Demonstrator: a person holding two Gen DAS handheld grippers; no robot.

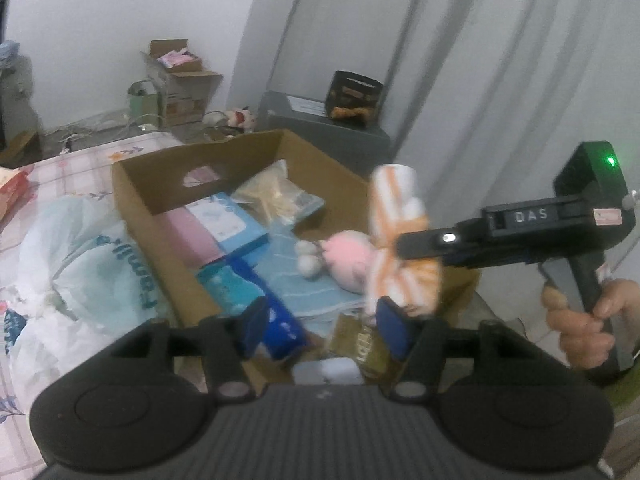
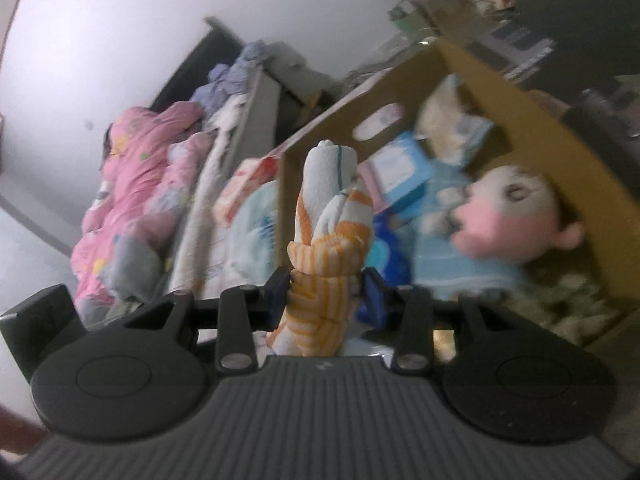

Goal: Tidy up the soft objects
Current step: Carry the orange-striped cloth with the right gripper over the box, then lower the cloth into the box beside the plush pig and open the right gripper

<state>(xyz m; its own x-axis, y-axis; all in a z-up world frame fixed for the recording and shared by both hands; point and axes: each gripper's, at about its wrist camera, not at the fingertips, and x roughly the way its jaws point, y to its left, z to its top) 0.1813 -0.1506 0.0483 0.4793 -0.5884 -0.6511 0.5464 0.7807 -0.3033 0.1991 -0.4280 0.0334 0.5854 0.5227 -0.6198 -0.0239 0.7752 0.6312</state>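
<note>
- Left wrist view: the left claw (image 1: 324, 330) stands open over the near edge of a cardboard box (image 1: 160, 216), with nothing between its blue pads.
- Right claw (image 1: 404, 244) reaches in from the right side, held by a hand (image 1: 580, 320), and grips a rolled towel (image 1: 396, 240), white with orange stripes.
- The towel hangs above the box's right part, clear of what lies inside.
- Inside the box: a pink plush toy (image 1: 348, 260) on a light blue cloth (image 1: 304, 280), a pink pack (image 1: 192, 236), a blue-and-white pack (image 1: 228, 220) and a clear bag of pale stuff (image 1: 272, 196).
- The box sits on a bed with a checked sheet (image 1: 80, 168); a white plastic bag (image 1: 72, 264) lies just beside the box on its left.
- Right wrist view: the right claw (image 2: 326, 294) is clamped on the towel (image 2: 332, 240), which stands upright between the pads.
- Behind it the box (image 2: 600, 184) holds the plush toy (image 2: 508, 208).
- A pink quilt (image 2: 140, 184) lies far left; this view is blurred.
</note>
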